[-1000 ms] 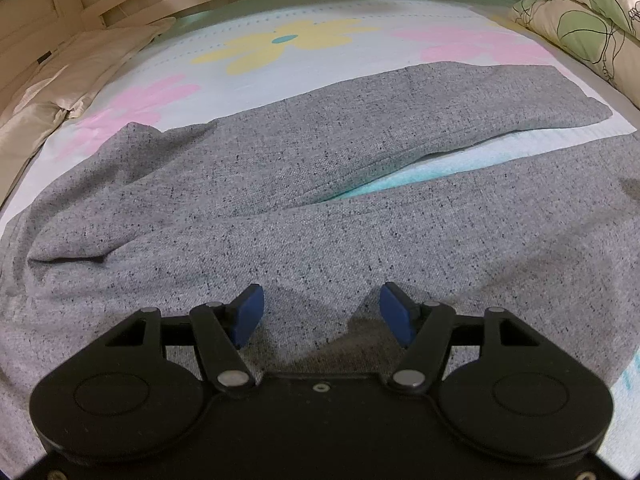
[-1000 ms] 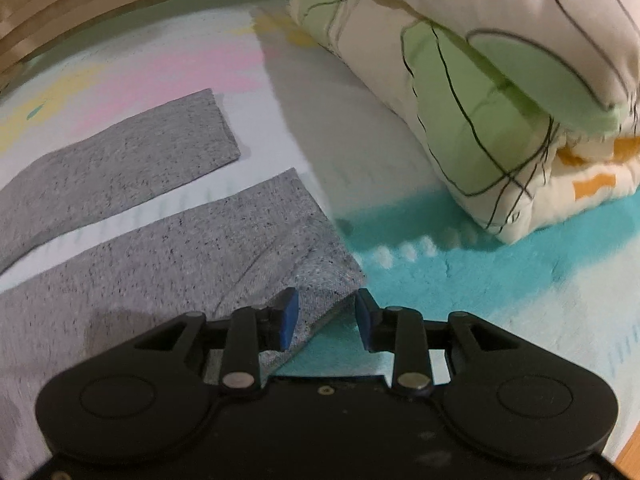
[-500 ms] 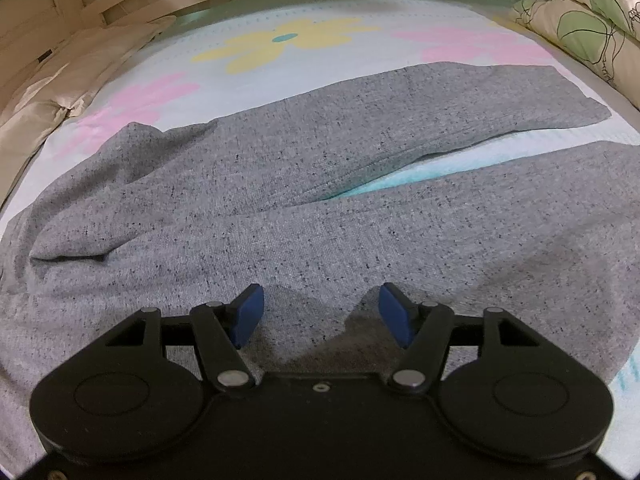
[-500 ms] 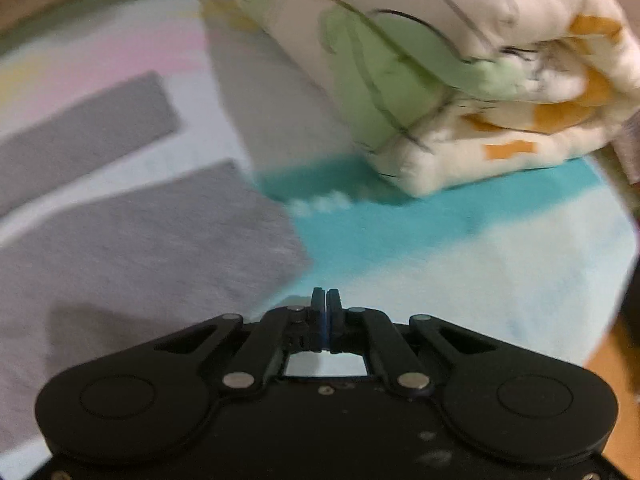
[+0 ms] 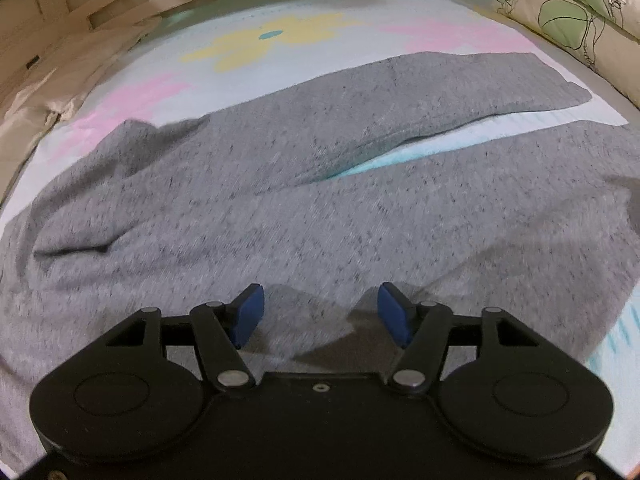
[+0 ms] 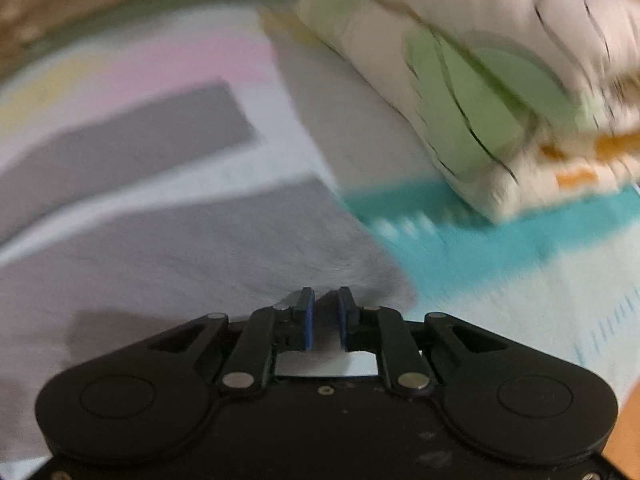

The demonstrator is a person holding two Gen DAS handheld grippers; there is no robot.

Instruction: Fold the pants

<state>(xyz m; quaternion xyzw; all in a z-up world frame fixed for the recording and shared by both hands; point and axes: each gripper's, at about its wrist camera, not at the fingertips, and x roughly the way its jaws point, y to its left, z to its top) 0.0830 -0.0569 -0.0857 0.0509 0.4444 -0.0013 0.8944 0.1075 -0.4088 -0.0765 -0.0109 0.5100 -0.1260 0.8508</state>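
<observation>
At the left, our left gripper [image 5: 320, 314] hangs with its blue pads wide apart above the seat of the speckled grey knit pants [image 5: 280, 200], holding nothing. The pants lie spread on the flower-printed pastel bed sheet [image 5: 280, 36], both legs running away to the right with a sliver of sheet between them; the waist end is rumpled. Further right, our right gripper [image 6: 324, 316] sits over the hem of the nearer leg. Its jaws have just been opening and stand a narrow gap apart. The view is blurred, so we cannot tell whether cloth is pinched. Beyond lies a rolled leaf-patterned quilt [image 6: 500, 92]. We judge that no fold is made yet: the legs must still be laid together, then doubled.
</observation>
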